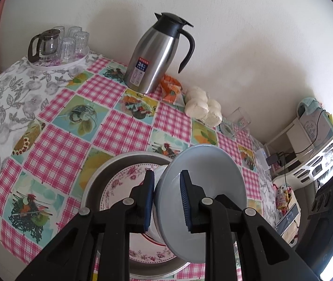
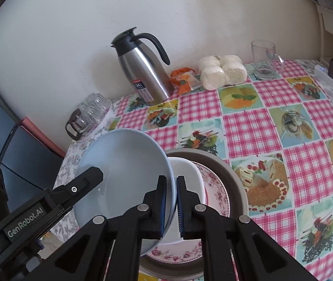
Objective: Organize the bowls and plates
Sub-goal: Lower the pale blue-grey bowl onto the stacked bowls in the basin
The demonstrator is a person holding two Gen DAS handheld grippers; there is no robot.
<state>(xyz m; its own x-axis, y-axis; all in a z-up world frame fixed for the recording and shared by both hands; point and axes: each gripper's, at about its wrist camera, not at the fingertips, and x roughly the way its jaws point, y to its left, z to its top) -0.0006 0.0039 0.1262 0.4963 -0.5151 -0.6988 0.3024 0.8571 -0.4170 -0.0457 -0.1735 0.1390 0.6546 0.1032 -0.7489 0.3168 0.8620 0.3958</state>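
Blue bowl (image 2: 124, 178): both grippers' fingers (image 2: 164, 201) clamp rim, left seemingly.

My two wrist views: each looks steeply down along its claw, close over the table (image 1: 56, 145); both share bowl (image 1: 203, 187), jug (image 1: 157, 53), wall.

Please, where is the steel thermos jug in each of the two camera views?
Left wrist view: steel thermos jug stands top centre, against the wall.
Right wrist view: jug stands upper left of centre, against the wall.
Shared landmark: the orange packet lies right of it.
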